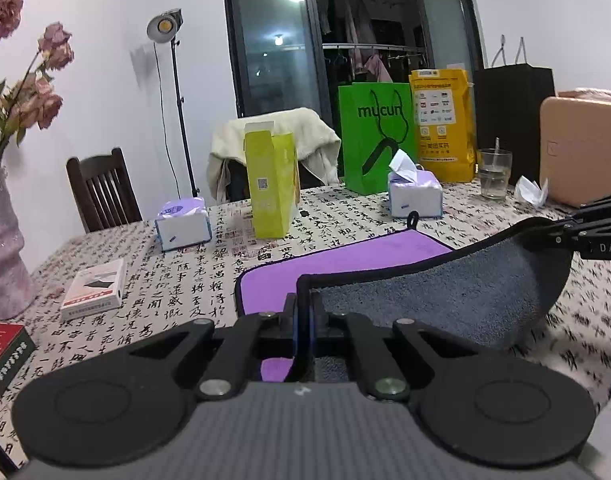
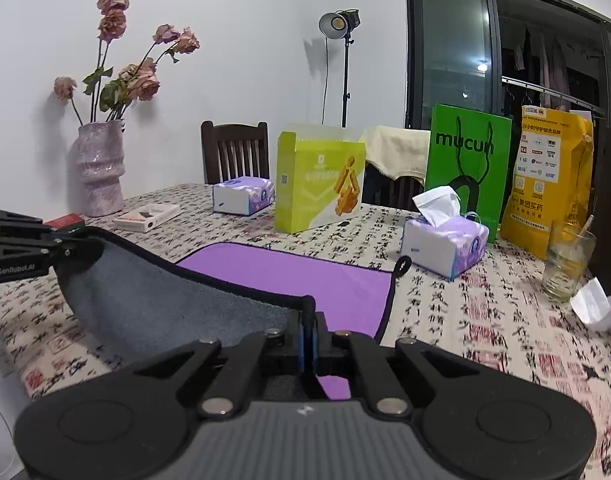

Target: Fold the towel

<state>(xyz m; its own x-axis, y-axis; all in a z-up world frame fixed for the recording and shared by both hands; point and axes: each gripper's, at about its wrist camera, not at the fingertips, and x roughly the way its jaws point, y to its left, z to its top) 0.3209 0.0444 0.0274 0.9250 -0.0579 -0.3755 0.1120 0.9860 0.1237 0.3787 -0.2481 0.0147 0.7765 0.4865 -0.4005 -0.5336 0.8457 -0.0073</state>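
Note:
A towel, purple on one side and grey on the other, with black trim, lies on the calligraphy-print tablecloth. Its near edge is lifted so the grey side faces me and sags between the grippers. My left gripper is shut on the near left corner. My right gripper is shut on the near right corner; it also shows in the left wrist view, and the left gripper shows in the right wrist view. The far purple part lies flat, with a black hanging loop at its far corner.
Behind the towel stand a yellow-green box, two tissue packs, a green bag, a yellow bag and a glass. A vase of flowers, a white box and a red box are left.

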